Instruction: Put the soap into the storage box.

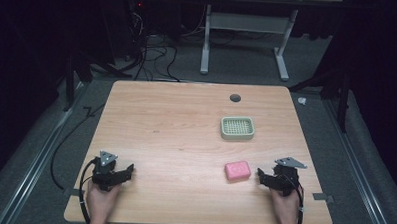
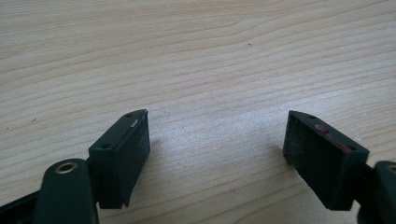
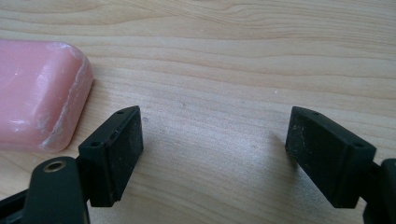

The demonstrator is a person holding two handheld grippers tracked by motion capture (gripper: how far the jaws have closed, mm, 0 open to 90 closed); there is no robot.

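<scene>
Soap dish (image 1: 237, 128) from above, pink soap (image 3: 39, 93) scuffed close up

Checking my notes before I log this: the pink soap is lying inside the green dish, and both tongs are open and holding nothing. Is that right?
Not quite. The pink soap lies on the bare table, apart from the green dish, which sits farther from the person; the high view shows this. The rest stands: the left tongs and right tongs are open and hold nothing.
</scene>
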